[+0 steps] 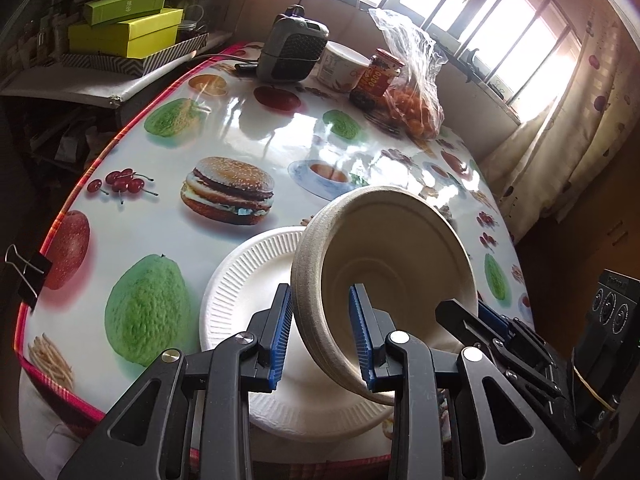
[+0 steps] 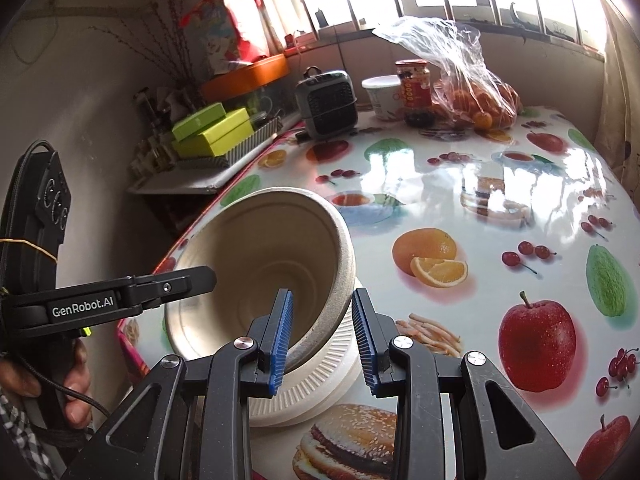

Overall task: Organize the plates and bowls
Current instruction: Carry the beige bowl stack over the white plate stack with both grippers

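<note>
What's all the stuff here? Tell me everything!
bowl: one, beige, tilted above the plates
plates: a stack, white, near table edge
tablecloth: one, fruit pictures, covering the table
heater: one, grey, far side
tub: one, white, beside heater
jar: one, red label, beside tub
bag of oranges: one, clear, beside jar
boxes: two, green, shelf at left
binder clip: one, black, table's left edge
left gripper: one, black, jaws shut on bowl rim
right gripper: one, black, jaws shut on opposite rim

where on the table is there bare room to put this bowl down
The middle of the table is free, from the white plates under the bowl out to the far clutter. It is crowded along the window edge: the grey heater, white tub, red jar and bag of oranges.
</note>
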A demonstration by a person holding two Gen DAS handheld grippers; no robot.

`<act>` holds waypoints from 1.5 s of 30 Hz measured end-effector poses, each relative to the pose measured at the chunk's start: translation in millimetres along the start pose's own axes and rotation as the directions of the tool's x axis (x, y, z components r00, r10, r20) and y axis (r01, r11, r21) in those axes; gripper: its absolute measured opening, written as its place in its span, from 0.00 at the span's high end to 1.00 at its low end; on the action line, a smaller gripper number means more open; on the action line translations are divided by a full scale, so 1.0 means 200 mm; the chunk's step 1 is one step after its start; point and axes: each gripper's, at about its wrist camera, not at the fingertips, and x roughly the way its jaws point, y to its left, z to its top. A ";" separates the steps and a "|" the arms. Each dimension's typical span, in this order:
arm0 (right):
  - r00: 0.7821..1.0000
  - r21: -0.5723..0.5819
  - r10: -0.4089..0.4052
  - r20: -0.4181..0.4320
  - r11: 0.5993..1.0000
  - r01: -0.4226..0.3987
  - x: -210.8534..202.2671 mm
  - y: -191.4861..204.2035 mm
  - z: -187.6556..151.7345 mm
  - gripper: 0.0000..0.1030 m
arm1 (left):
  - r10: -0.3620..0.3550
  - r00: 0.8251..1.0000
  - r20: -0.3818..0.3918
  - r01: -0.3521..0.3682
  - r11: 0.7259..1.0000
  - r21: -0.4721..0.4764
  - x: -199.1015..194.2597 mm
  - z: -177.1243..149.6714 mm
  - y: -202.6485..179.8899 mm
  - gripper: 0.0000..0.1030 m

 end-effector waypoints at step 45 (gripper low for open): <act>0.999 -0.019 0.006 -0.039 1.000 -0.007 0.08 0.08 -0.03 0.71 | 0.035 0.999 -0.024 -0.036 0.999 -0.028 0.03 -0.06 0.12 0.71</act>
